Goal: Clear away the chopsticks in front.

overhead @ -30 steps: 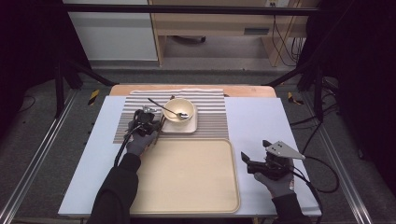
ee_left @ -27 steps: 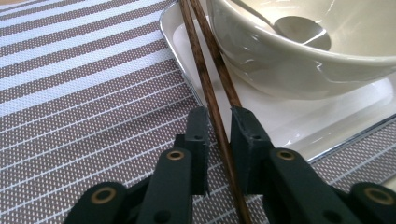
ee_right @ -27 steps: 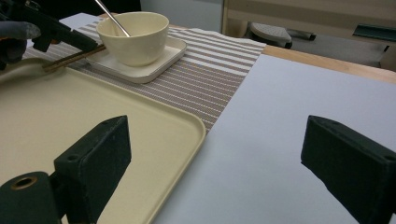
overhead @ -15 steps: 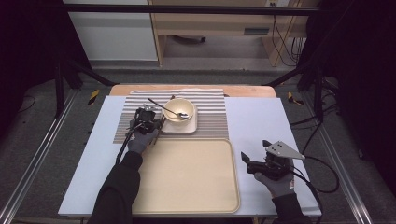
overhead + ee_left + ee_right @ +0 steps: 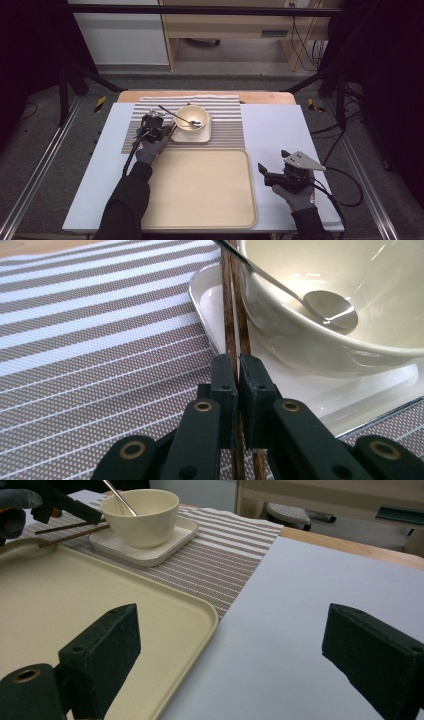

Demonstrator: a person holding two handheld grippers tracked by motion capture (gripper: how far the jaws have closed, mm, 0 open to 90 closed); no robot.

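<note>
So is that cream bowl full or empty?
Empty of food, as far as can be seen: the bowl shows a bare, glossy inside, holding just a metal spoon that leans on its rim.

On the desk (image 5: 280, 135) there are two wooden chopsticks (image 5: 233, 305), one cream bowl (image 5: 192, 118), one metal spoon (image 5: 181, 118) and one square plate (image 5: 204, 135). There is also one striped placemat (image 5: 227, 125), one beige tray (image 5: 200, 185) and two grippers, the left gripper (image 5: 167, 133) and the right gripper (image 5: 262, 172).

Empty beige tray (image 5: 200, 190) beside a striped placemat (image 5: 227, 127) (brown and white) on the white table (image 5: 280, 130)
</note>
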